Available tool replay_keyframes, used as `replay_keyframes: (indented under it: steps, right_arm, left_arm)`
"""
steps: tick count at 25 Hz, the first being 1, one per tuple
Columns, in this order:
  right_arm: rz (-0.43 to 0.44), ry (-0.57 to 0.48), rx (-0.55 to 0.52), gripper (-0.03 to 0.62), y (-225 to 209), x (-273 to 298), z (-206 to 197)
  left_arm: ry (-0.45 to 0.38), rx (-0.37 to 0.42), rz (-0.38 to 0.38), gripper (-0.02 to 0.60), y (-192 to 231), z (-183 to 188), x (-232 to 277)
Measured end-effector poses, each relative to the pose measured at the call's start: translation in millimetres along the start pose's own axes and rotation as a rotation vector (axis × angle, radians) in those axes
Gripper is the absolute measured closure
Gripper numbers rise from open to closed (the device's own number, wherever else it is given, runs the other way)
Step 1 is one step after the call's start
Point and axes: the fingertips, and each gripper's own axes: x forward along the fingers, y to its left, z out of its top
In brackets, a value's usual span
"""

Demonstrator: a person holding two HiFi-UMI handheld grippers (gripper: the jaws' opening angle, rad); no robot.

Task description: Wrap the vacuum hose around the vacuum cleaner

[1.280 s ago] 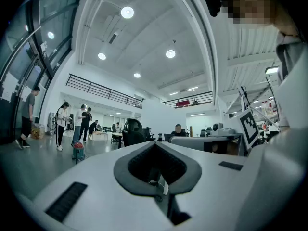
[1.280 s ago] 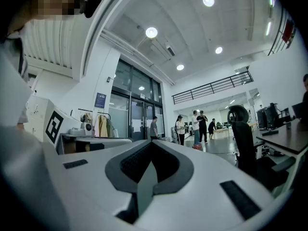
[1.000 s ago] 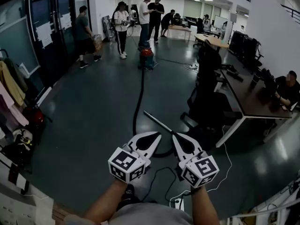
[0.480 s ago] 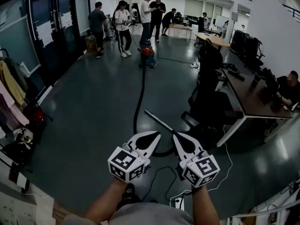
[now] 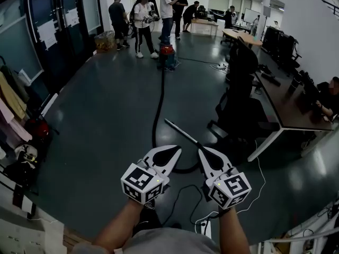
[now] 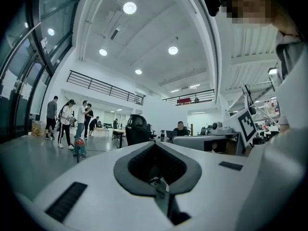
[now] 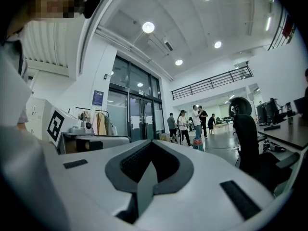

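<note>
Head view only:
- A black vacuum hose (image 5: 157, 105) is running along the glossy dark floor (image 5: 100, 120). It starts at the red vacuum cleaner (image 5: 167, 56), which is standing well ahead near a group of people (image 5: 153, 7).
- The hose is coming back toward the wearer and curling just past the gripper tips.
- A thin, straight metal wand (image 5: 181, 132) is lying slantwise beside that curl.
- A loose white cable (image 5: 257, 187) is trailing across the floor at right.
- The left gripper (image 5: 174, 149) and right gripper (image 5: 204, 149) are hanging side by side above the hose's near end. Whether either is touching it I cannot tell.

Left gripper view:
- The left gripper (image 6: 155, 143) is showing its jaws pressed together with nothing between them.
- The vacuum cleaner (image 6: 79, 148) is showing small and far off at left.
- A seated person (image 6: 180, 129) is facing a desk straight ahead.
- The right gripper's marker cube (image 6: 248, 124) is peeking in at the right edge.

Right gripper view:
- The right gripper (image 7: 151, 142) is likewise showing its jaws pressed together and empty.
- This view alone is giving the tall glass doors (image 7: 130, 114) and the hanging coats (image 7: 98, 122) head-on.
- The vacuum cleaner (image 7: 198, 144) is sitting right of centre, beside a black office chair (image 7: 240, 129).

Materials and shapes:
- The jaw shells are smooth matte white.
- The inner pads are dark grey and finely ridged, enclosing a teardrop-shaped hollow.
- The marker cubes are white with crisp black squares.
- The floor is polished and is reflecting the ceiling lamps.
</note>
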Motion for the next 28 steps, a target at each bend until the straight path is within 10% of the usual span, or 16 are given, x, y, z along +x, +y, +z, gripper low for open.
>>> replay_keyframes:
  steps: [28]
  right_arm:
    - [-0.229, 0.095, -0.002, 0.588, -79.4, 278.6, -20.9]
  left_arm:
    - [0.083, -0.038, -0.214, 0.574, 286.9, -22.7, 95.0]
